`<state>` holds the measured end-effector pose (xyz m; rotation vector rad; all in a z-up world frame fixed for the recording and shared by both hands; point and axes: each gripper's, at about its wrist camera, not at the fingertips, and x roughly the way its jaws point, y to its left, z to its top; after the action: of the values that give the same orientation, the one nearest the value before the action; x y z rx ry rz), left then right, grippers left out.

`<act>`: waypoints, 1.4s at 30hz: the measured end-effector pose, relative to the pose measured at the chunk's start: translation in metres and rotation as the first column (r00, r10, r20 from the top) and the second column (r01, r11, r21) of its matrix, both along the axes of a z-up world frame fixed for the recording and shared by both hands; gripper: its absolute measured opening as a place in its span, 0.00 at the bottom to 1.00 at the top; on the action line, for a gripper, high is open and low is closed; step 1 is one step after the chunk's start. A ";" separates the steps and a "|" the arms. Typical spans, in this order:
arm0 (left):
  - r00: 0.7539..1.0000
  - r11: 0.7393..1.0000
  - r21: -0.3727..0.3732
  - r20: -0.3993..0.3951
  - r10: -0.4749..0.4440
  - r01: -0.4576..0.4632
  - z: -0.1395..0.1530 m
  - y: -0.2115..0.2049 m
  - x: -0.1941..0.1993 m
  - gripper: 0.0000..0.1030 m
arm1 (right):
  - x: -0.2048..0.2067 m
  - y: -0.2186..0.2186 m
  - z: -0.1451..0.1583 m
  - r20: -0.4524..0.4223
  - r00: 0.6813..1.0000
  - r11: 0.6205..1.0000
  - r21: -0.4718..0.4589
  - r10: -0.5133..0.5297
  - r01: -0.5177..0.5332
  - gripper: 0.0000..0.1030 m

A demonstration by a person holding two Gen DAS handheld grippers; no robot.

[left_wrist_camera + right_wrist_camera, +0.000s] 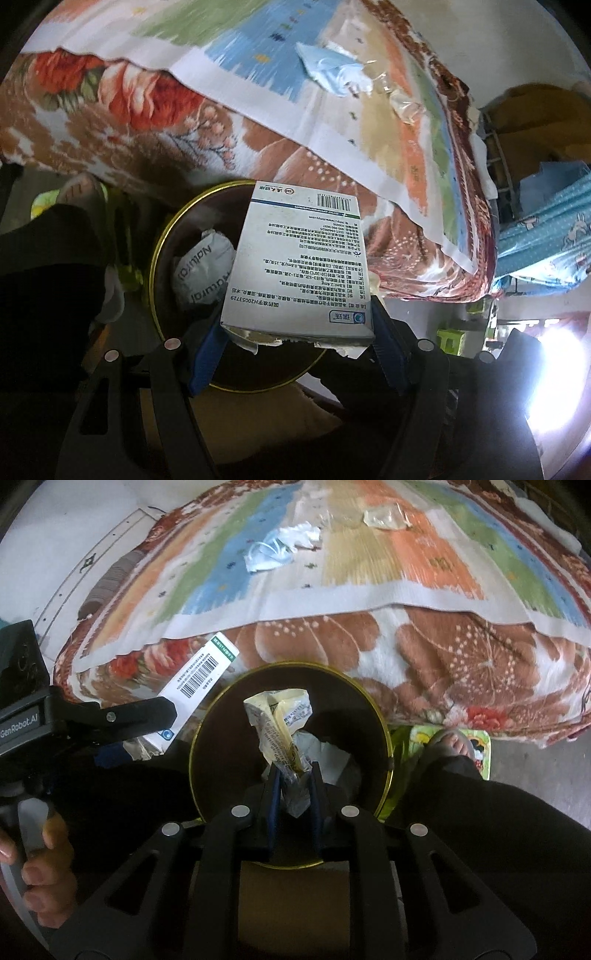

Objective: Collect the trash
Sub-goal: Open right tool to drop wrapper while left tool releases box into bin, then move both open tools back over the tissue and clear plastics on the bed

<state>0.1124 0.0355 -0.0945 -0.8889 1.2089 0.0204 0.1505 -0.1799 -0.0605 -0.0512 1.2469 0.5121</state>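
Observation:
My left gripper [295, 336] is shut on a white medicine box [299, 258] with a barcode, held over the dark gold-rimmed bin [157, 258]. A crumpled white wrapper [201, 269] lies inside the bin. The box also shows in the right wrist view [195, 686], at the bin's left edge. My right gripper [293, 775] is shut on a crumpled yellowish wrapper [280, 723] above the bin [384, 731]. A blue face mask [269, 555] and clear plastic wrap [386, 517] lie on the bed; both also show in the left wrist view, the mask [332, 72] and the wrap [404, 103].
The bed carries a striped mat [369, 565] over a floral blanket [461, 657], right behind the bin. A person's sandalled foot [450, 742] stands right of the bin on a green mat. A hand [40, 853] holds the left gripper's handle. Cardboard [291, 897] lies under the bin.

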 end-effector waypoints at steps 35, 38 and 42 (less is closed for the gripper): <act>0.987 0.934 0.354 0.162 -0.009 -0.049 0.078 0.030 0.033 0.94 | 0.044 0.016 0.082 0.283 0.957 0.998 -0.012 0.062 -0.061 0.78; 0.982 0.914 0.404 0.180 -0.050 -0.028 0.091 0.028 0.042 0.94 | 0.052 0.017 0.092 0.315 0.947 0.998 -0.013 0.061 -0.060 0.84; 0.979 0.898 0.439 0.192 -0.068 -0.024 0.101 0.032 0.054 0.94 | 0.060 0.021 0.101 0.360 0.930 0.997 -0.038 0.071 -0.061 0.89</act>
<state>0.1664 0.0673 0.0069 -0.4645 0.9676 0.1755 0.2104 -0.1589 0.0406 -0.2023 0.8924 0.5176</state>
